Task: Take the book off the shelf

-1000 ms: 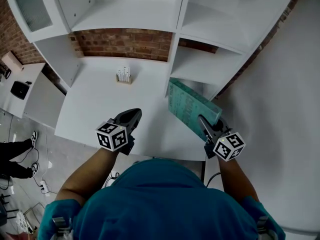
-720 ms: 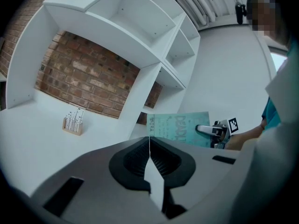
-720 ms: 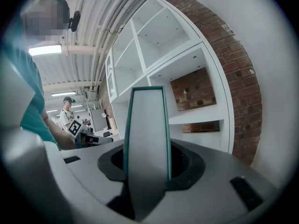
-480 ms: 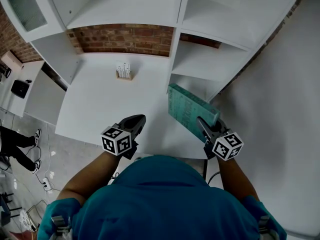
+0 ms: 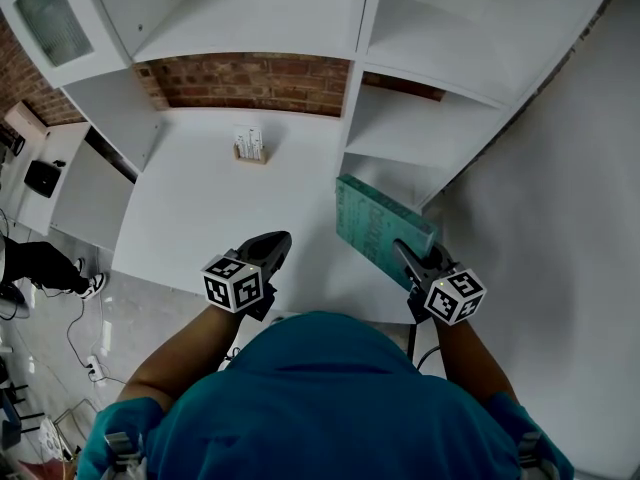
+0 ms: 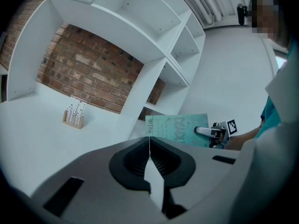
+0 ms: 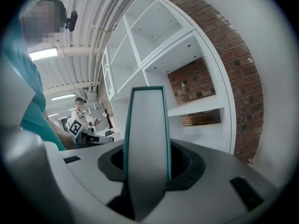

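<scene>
A teal book [image 5: 378,223] is clamped at its near end by my right gripper [image 5: 412,256], out in front of the low right shelf bay [image 5: 400,173] and over the white desk's right edge. In the right gripper view the book's page edge [image 7: 145,143] stands upright between the jaws, filling the gap. My left gripper [image 5: 272,246] hovers over the desk's front edge, shut with nothing in it; its jaws meet in the left gripper view [image 6: 149,146], where the book's cover [image 6: 180,129] shows to the right.
A white shelf unit [image 5: 350,58] with a brick back wall surrounds the white desk [image 5: 200,208]. A small wooden holder with white cards [image 5: 249,147] stands at the desk's back. At the left, on the floor, are a person's legs [image 5: 45,266] and cables.
Both grippers sank slightly, the right one still carrying the book. The person at the left has walked on.
</scene>
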`<state>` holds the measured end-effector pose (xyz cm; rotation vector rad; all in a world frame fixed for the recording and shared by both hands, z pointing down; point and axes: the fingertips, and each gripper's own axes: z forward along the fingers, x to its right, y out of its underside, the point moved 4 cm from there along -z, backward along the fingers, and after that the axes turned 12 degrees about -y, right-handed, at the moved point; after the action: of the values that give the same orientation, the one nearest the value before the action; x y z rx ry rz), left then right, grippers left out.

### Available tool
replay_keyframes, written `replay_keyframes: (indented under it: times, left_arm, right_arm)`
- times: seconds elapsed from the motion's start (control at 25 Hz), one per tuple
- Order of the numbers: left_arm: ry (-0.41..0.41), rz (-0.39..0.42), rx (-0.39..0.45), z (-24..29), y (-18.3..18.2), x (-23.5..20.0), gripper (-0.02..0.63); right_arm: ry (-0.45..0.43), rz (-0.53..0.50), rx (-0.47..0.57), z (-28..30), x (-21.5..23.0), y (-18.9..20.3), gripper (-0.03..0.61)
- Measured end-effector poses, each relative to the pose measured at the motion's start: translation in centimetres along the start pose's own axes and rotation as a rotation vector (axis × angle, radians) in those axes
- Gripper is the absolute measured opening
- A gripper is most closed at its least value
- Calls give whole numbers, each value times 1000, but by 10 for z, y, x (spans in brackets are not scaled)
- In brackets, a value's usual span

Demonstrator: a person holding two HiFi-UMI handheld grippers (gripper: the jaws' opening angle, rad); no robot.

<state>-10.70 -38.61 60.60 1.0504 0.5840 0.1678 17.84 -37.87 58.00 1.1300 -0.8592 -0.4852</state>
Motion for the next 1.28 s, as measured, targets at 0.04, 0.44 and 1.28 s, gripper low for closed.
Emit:
replay_keyframes:
  times: [0.04, 0.44, 1.28]
  left_arm:
    - [-1, -8, 1, 0, 0, -1, 18]
    - [-10, -35, 15, 4, -7, -7, 18]
    - [-4, -44, 19, 13, -11, -6, 18]
  right_arm:
    - [-1, 2, 1, 0, 0, 0, 172]
    - [-14, -3, 1, 6, 4, -3, 172]
    - [-21, -8, -8, 14, 14, -8, 172]
